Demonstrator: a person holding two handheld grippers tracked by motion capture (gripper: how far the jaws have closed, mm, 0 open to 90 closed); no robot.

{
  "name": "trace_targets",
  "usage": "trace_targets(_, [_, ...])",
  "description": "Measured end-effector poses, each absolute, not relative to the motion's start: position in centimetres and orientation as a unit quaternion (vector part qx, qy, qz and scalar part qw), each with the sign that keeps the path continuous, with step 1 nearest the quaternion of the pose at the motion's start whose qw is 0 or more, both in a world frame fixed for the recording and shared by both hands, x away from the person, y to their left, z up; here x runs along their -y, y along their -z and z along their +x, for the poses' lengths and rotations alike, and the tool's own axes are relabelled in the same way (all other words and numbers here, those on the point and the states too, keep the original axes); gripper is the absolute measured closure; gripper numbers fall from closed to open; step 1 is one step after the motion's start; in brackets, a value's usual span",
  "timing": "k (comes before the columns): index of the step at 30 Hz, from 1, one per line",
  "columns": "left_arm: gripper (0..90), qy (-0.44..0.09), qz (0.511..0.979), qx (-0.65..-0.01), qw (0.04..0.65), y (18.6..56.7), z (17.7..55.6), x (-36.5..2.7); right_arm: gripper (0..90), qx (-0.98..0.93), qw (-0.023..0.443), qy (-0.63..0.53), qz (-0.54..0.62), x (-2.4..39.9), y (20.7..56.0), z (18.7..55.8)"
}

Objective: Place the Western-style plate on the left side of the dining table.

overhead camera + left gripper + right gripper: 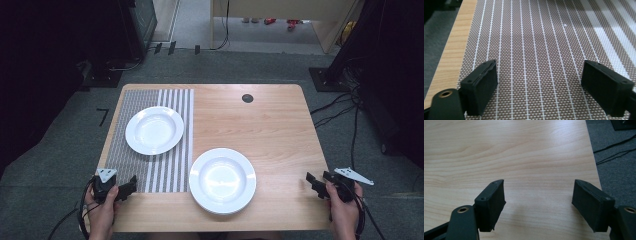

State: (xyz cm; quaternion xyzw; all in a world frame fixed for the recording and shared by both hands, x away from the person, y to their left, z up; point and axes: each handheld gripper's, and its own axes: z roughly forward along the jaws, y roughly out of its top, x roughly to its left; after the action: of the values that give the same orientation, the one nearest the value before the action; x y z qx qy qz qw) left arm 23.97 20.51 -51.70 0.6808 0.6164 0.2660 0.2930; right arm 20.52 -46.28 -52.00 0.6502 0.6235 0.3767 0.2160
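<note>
The left gripper [131, 184] rests at the near left corner of the light wooden table [260, 120], its two black jaws spread wide with nothing between them; in the left gripper view they hover over the brown-and-white striped woven placemat [536, 45]. The right gripper [311, 181] sits at the near right edge, jaws likewise parted and empty, over bare wood in the right gripper view.

Outward from them lie two round white ceramic plates. The nearer one [222, 180] is on bare wood at the near middle, its left rim just meeting the placemat's right edge — it looks like it may be a stack of two, though that is hard to tell. The farther plate [154, 130] sits on the placemat [150, 170], toward the far left.

The relation that matters: the near plate lies between the two grippers, to the right of the left one and to the left of the right one, with the left gripper somewhat nearer to its rim. Being round, it offers no long axis — any grip would have to pinch the rim. The far plate lies forward and right of the left gripper, well apart from the right one.
</note>
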Motion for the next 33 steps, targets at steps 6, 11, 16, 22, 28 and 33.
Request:
trace_targets(6, [13.2,-0.267,0.682,-0.614,0.296,51.8,23.9,-20.6,26.0,-0.635,0.222,-0.361,0.646,46.0,52.2,20.6])
trace_targets(11, [13.2,-0.267,0.682,-0.614,0.296,51.8,23.9,-20.6,23.4,-0.643,0.231,-0.355,0.638,45.5,52.4,20.7])
trace_targets(16, [13.2,-0.267,0.682,-0.613,0.296,51.8,23.9,-20.6,19.5,-0.662,0.248,-0.330,0.626,44.8,52.5,20.8])
trace_targets(22, [13.2,-0.268,0.681,-0.613,0.297,51.8,23.9,-20.6,17.5,-0.675,0.258,-0.310,0.618,44.2,52.5,20.9])
trace_targets(28, [13.2,-0.268,0.681,-0.613,0.297,51.8,23.9,-20.6,17.1,-0.676,0.259,-0.308,0.617,44.2,52.5,21.0])
trace_targets(33, [13.2,-0.268,0.681,-0.613,0.297,51.8,23.9,-20.6,16.9,-0.677,0.260,-0.308,0.616,44.2,52.5,21.0])
